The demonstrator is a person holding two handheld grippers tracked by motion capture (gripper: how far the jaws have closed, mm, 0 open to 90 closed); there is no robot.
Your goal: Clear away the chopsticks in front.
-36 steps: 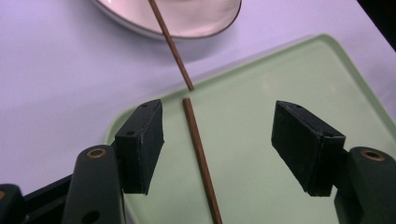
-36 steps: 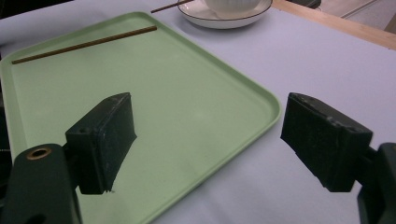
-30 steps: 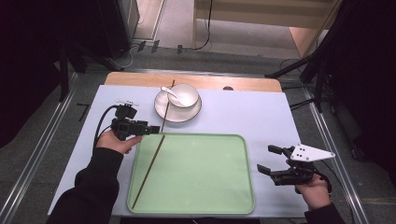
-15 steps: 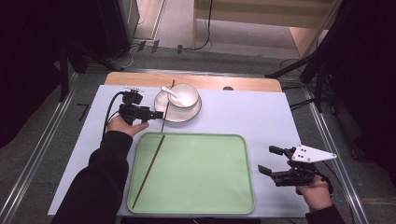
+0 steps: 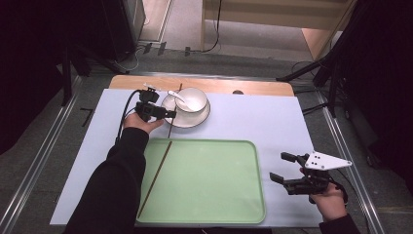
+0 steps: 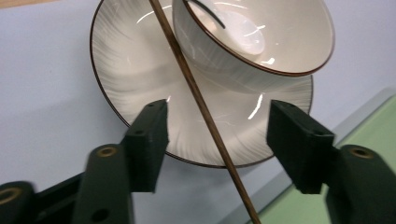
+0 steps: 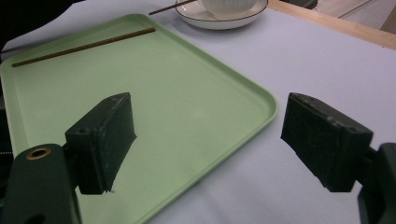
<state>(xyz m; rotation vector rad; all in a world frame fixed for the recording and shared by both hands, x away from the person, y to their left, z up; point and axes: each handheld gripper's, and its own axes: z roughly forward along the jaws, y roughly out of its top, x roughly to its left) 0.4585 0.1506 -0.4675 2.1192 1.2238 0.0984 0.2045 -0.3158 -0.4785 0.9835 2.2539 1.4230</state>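
Left gripper (image 5: 168, 115) sits at the 9 o'clock edge of the plate (image 5: 200, 116), jaws spread either side of a chopstick (image 5: 174, 108) that leans across the plate rim and against the bowl (image 5: 193, 100). In the left gripper view the chopstick (image 6: 201, 100) runs between the pads with a gap on each side, so nothing is gripped yet. The jaws have just been closing with the stick between them, pads not on it. Likely the step in hand is picking up this stick; resting on the rim lifts it off the table, which leaves room for the pads to get around it.

A spoon (image 5: 177, 95) lies in the bowl at about 10 o'clock, untouched. A second chopstick (image 5: 156, 176) already lies in the green tray (image 5: 243, 204) along its 9 o'clock side, so the tray looks like the drop spot and the pair is probably being collected there, half done.

Right gripper (image 5: 281, 168) hovers off the tray's 3 o'clock edge over the pale blue table cover (image 5: 272, 117), jaws wide apart and empty, apparently parked out of the way while the left works. In the right gripper view the tray corner (image 7: 261, 100) lies between its pads, well below, not touched.

Risk: the stick may roll off the rim if the pads nudge it unevenly.
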